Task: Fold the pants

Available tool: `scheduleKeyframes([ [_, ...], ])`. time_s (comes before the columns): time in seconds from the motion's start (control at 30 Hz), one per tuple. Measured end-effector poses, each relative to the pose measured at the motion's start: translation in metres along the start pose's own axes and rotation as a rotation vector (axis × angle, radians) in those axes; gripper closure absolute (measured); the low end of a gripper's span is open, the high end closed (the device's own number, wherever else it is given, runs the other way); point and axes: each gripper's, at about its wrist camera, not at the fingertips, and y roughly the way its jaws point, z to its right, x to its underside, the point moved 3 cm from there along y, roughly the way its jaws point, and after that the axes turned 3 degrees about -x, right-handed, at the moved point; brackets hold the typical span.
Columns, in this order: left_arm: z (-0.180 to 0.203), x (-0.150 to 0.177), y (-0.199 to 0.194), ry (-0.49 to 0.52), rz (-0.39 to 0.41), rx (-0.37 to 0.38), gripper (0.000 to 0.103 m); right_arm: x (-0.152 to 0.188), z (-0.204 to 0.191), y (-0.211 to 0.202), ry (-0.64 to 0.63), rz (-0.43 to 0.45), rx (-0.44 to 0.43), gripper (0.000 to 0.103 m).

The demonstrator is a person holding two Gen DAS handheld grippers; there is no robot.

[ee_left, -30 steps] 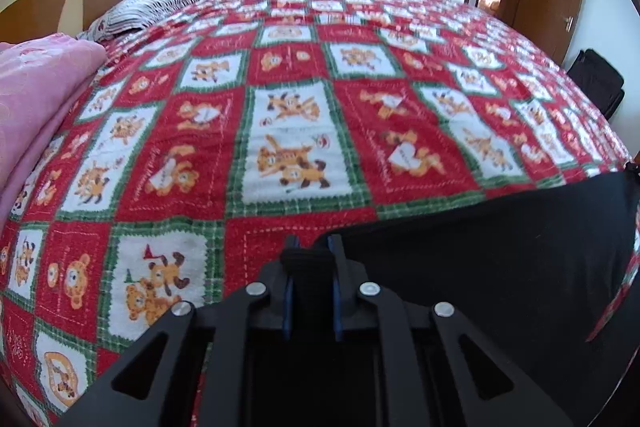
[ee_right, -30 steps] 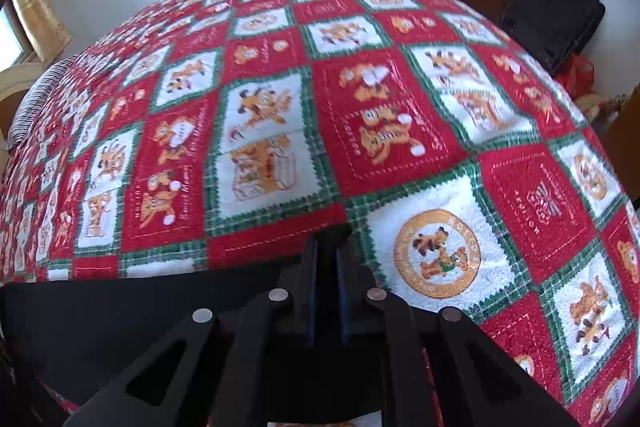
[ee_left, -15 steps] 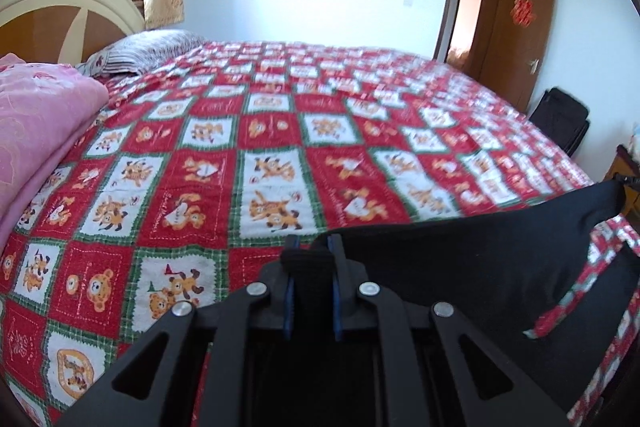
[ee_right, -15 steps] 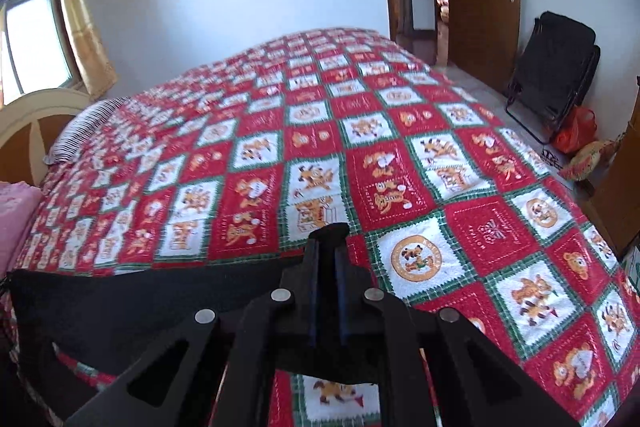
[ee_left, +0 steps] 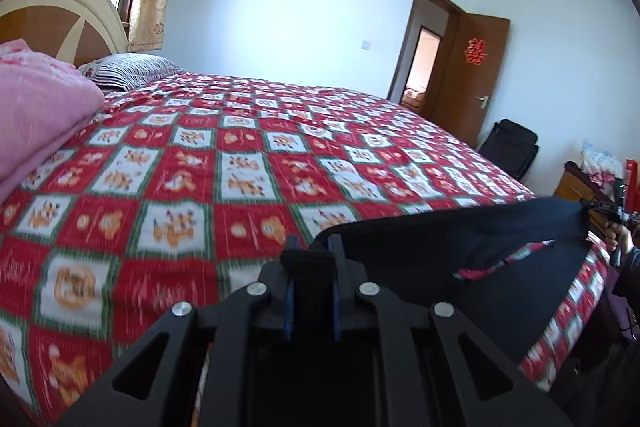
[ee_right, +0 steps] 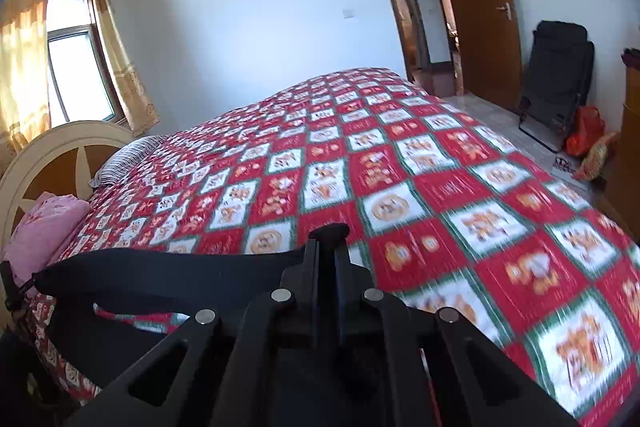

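Note:
The black pants (ee_left: 472, 247) hang stretched between my two grippers at the near edge of the bed. My left gripper (ee_left: 311, 247) is shut on a bunched corner of the black cloth, which spreads off to the right. At the far right of that view the other end of the pants meets my right gripper (ee_left: 600, 207), held by a hand. In the right wrist view my right gripper (ee_right: 328, 239) is shut on its corner of the pants (ee_right: 168, 275), and the taut band runs left to the left gripper (ee_right: 12, 291). Below the band the cloth droops over the bed's edge.
The bed wears a red, white and green patchwork cover (ee_left: 248, 183). A pink blanket (ee_left: 36, 119) and a striped pillow (ee_left: 124, 71) lie by the headboard (ee_left: 52, 11). A brown door (ee_right: 476, 7), a black folding chair (ee_right: 556, 83) and a wooden nightstand (ee_left: 576, 187) stand at the right.
Both grippers have risen and drawn back from the bed with the pants, tilting up so the walls and door show. The black cloth now hangs taut between them.

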Motion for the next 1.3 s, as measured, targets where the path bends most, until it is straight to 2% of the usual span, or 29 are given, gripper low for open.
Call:
scheduleKeyframes([
  [0.17, 0.002, 0.031, -0.018, 0.004, -0.014, 0.027, 0.088, 0.033, 0.021, -0.026, 0.044, -0.010, 0.024, 0.097],
  [0.43, 0.004, 0.072, -0.028, 0.034, -0.053, 0.005, 0.087, 0.074, 0.031, -0.035, 0.054, -0.072, 0.056, 0.097],
  [0.5, 0.005, 0.080, -0.032, 0.060, -0.049, -0.013, 0.083, 0.081, 0.034, -0.039, 0.059, -0.077, 0.057, 0.097],
  [0.6, 0.007, 0.089, -0.035, 0.132, -0.084, -0.054, 0.076, 0.088, 0.037, -0.043, 0.059, -0.111, 0.061, 0.096],
  [0.67, 0.004, 0.091, -0.043, 0.150, -0.087, -0.067, 0.063, 0.090, 0.038, -0.051, 0.046, -0.110, 0.090, 0.095],
  [0.73, 0.001, 0.092, -0.057, 0.166, -0.082, -0.082, 0.055, 0.090, 0.041, -0.059, 0.059, -0.102, 0.094, 0.095],
  [0.8, -0.002, 0.095, -0.066, 0.180, -0.080, -0.102, 0.052, 0.089, 0.044, -0.073, 0.064, -0.071, 0.130, 0.095],
  [0.83, -0.005, 0.096, -0.070, 0.188, -0.081, -0.127, 0.050, 0.087, 0.045, -0.080, 0.066, -0.057, 0.151, 0.093],
  [0.9, -0.016, 0.098, -0.076, 0.179, -0.082, -0.174, 0.050, 0.082, 0.045, -0.093, 0.080, -0.021, 0.161, 0.081],
  [0.93, -0.025, 0.097, -0.080, 0.147, -0.074, -0.199, 0.050, 0.079, 0.042, -0.099, 0.084, 0.000, 0.161, 0.066],
  [0.97, -0.029, 0.095, -0.082, 0.122, -0.064, -0.208, 0.050, 0.077, 0.036, -0.102, 0.083, 0.015, 0.152, 0.057],
  [1.03, -0.033, 0.089, -0.086, 0.074, -0.031, -0.210, 0.050, 0.071, 0.013, -0.102, 0.055, 0.038, 0.112, 0.057],
  [1.1, -0.028, 0.080, -0.086, 0.054, 0.000, -0.206, 0.050, 0.066, -0.022, -0.091, -0.009, 0.024, 0.076, 0.057],
  [1.2, -0.009, 0.069, -0.077, 0.068, 0.023, -0.180, 0.049, 0.065, -0.099, -0.053, -0.145, -0.060, -0.013, 0.057],
  [1.3, 0.007, 0.061, -0.054, 0.078, -0.010, -0.178, 0.049, 0.080, -0.184, -0.012, -0.300, -0.155, -0.132, 0.057],
])
